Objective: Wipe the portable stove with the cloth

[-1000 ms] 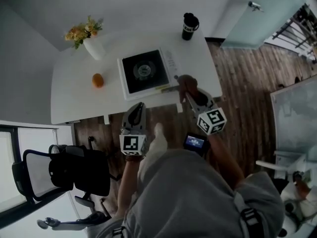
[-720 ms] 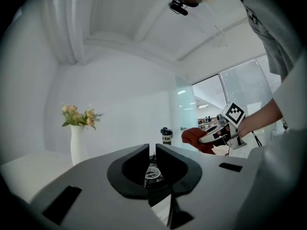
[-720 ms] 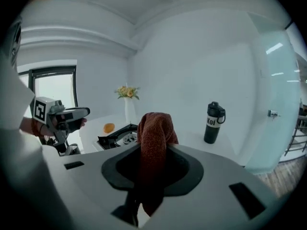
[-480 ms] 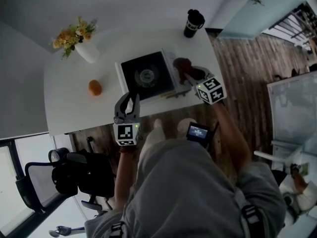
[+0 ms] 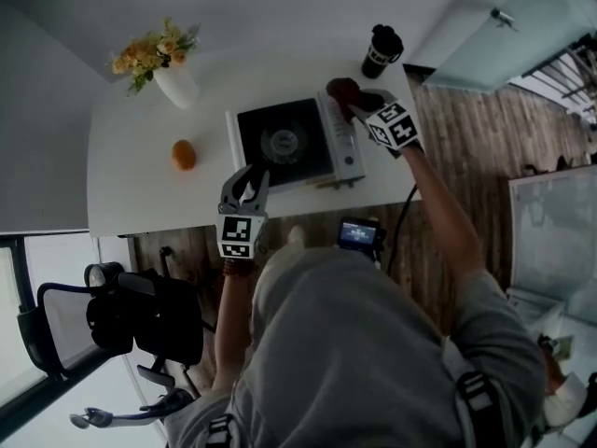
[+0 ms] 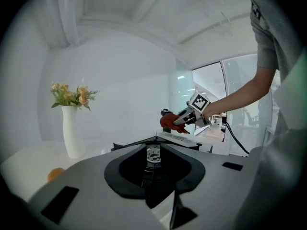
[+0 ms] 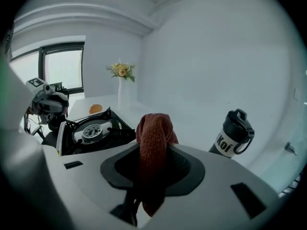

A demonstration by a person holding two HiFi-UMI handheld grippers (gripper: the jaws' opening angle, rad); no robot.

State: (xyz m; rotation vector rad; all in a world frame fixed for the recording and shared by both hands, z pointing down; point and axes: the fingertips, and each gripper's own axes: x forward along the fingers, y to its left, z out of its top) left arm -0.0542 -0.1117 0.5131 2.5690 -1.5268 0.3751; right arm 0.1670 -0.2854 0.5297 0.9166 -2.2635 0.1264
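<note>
Right gripper (image 5: 356, 108): jaws have just been opening slightly, but the red-brown cloth (image 7: 153, 147) hangs pinched between them, over the far right corner of the portable stove (image 5: 284, 143). Left gripper (image 5: 248, 179): jaws have just been opening and stand partly apart with nothing between them, by the stove's near left corner at the table (image 5: 140, 175) edge.

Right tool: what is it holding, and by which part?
The red-brown cloth, gripped across a bunched fold, though the jaws have just been opening.

We see a rust-red cloth (image 5: 343, 89), a black-topped stove (image 5: 284, 143) with a pale body, a white surface (image 5: 131, 180), an orange fruit (image 5: 184, 154), yellow flowers (image 5: 149, 52), a white vase (image 5: 177, 87) and a black bottle (image 5: 381, 50).
</note>
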